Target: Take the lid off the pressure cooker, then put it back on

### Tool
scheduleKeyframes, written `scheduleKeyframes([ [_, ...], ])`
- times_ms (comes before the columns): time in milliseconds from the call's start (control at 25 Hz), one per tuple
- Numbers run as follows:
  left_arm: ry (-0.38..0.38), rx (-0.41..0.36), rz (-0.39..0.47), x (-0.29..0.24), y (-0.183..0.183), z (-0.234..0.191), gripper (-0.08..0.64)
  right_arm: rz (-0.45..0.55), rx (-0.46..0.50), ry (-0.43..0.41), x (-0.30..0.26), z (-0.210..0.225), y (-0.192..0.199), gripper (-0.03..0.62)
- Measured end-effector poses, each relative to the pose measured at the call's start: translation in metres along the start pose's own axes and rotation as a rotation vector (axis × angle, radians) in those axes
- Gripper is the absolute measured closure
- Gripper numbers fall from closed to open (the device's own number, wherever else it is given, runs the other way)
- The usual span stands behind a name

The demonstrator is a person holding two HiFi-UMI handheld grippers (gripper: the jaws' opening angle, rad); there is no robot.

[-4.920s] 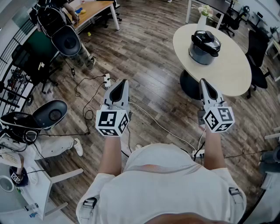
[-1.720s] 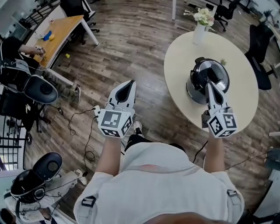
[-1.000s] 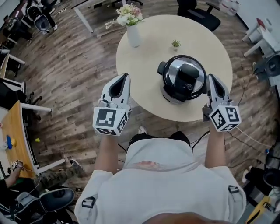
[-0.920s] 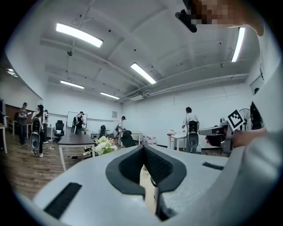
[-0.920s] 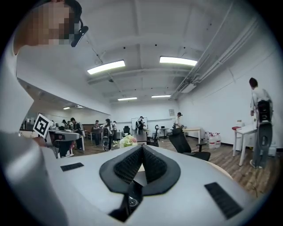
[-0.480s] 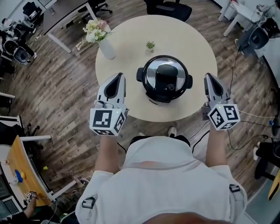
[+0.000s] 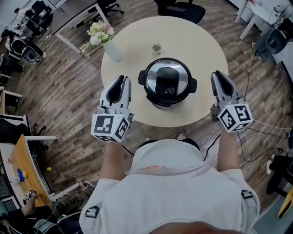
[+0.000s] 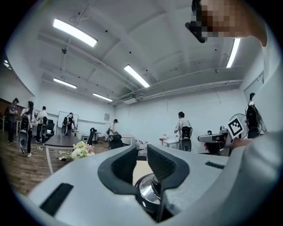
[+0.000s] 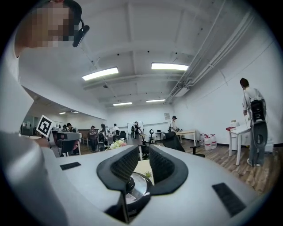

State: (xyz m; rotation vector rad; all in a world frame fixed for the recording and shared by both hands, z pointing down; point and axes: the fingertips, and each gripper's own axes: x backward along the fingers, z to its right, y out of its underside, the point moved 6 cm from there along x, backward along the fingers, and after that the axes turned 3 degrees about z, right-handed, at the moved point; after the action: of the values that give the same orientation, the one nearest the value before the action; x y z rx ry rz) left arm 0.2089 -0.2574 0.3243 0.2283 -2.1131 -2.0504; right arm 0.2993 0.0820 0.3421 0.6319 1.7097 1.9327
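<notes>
The pressure cooker (image 7: 167, 83), black with a shiny steel lid and a black lid handle (image 7: 167, 77), stands closed on the round beige table (image 7: 201, 45). My left gripper (image 7: 120, 82) hovers over the table's left edge, left of the cooker and apart from it. My right gripper (image 7: 215, 76) hovers to the cooker's right, also apart. Both point level, and their jaws are opening with only a narrow gap and nothing between them. In the left gripper view the lid (image 8: 148, 190) shows below the jaws; in the right gripper view the lid (image 9: 135, 187) does too.
A white vase of flowers (image 7: 109, 43) and a tiny potted plant (image 7: 156, 47) stand on the table's far side. A black office chair (image 7: 179, 9) sits beyond the table. Desks, chairs and cables lie around on the wood floor; people stand far off.
The table and cooker have swung from the upper right to the middle of the view. Both grippers have moved forward and now flank the cooker.
</notes>
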Motion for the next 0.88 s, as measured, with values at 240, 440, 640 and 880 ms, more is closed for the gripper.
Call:
scheduleKeyframes([
  [240, 0.1, 0.032, -0.032, 0.004, 0.008, 0.008, 0.303, -0.041, 0.01, -0.096, -0.005, -0.018, 0.001, 0.27],
  [440, 0.122, 0.05, -0.058, 0.009, 0.012, 0.003, 0.189, -0.107, -0.015, -0.13, -0.016, -0.03, 0.003, 0.137],
  [640, 0.093, 0.06, -0.06, 0.02, 0.014, -0.007, 0.173, -0.29, 0.096, -0.217, -0.04, -0.046, 0.009, 0.133],
  [880, 0.074, 0.069, -0.05, 0.034, 0.018, -0.006, 0.175, -0.608, 0.258, -0.493, -0.101, -0.08, 0.031, 0.135],
])
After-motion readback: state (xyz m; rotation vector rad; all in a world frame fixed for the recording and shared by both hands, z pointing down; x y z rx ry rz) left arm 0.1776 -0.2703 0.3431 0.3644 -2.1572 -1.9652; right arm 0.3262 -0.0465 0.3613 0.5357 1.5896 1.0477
